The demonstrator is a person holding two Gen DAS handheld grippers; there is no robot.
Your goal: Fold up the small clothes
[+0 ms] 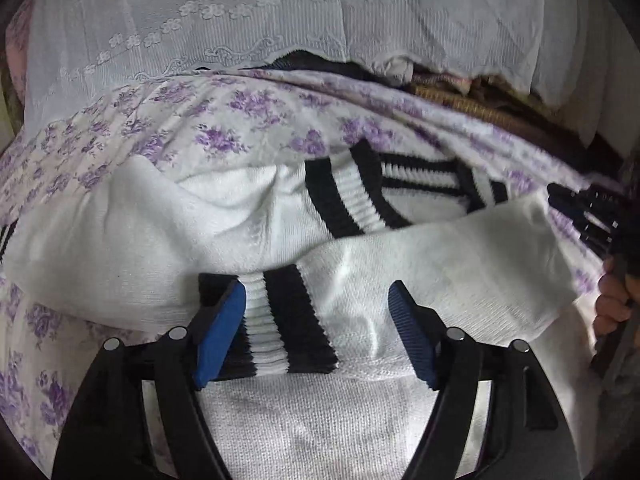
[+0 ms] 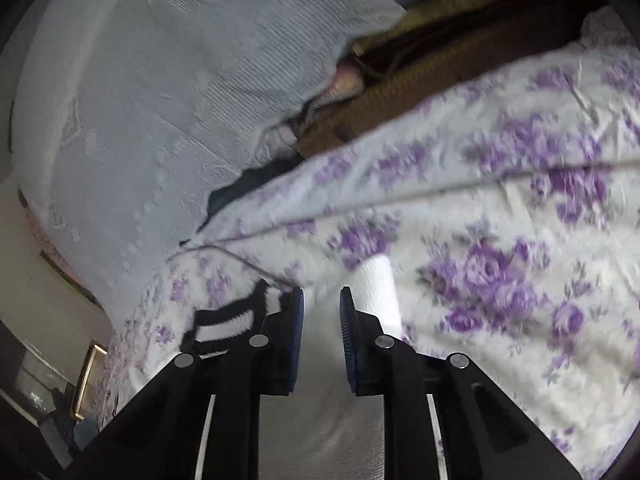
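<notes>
A white knit sweater (image 1: 168,236) with black stripes lies on the floral bedsheet (image 1: 224,128). One sleeve is folded across the body; its black-striped cuff (image 1: 288,320) lies between the fingers of my left gripper (image 1: 318,334), which is open. My right gripper (image 2: 320,304) is closed on white sweater fabric (image 2: 380,288), with a narrow gap between its blue pads. A striped edge (image 2: 236,320) shows left of it. The right gripper also shows at the right edge of the left wrist view (image 1: 592,216).
A white lace cover (image 1: 280,20) drapes over a pile at the back. Brown and dark fabrics (image 2: 440,60) show beneath its edge. A hand (image 1: 612,304) is at the right edge. Furniture with a gold handle (image 2: 86,380) stands low left.
</notes>
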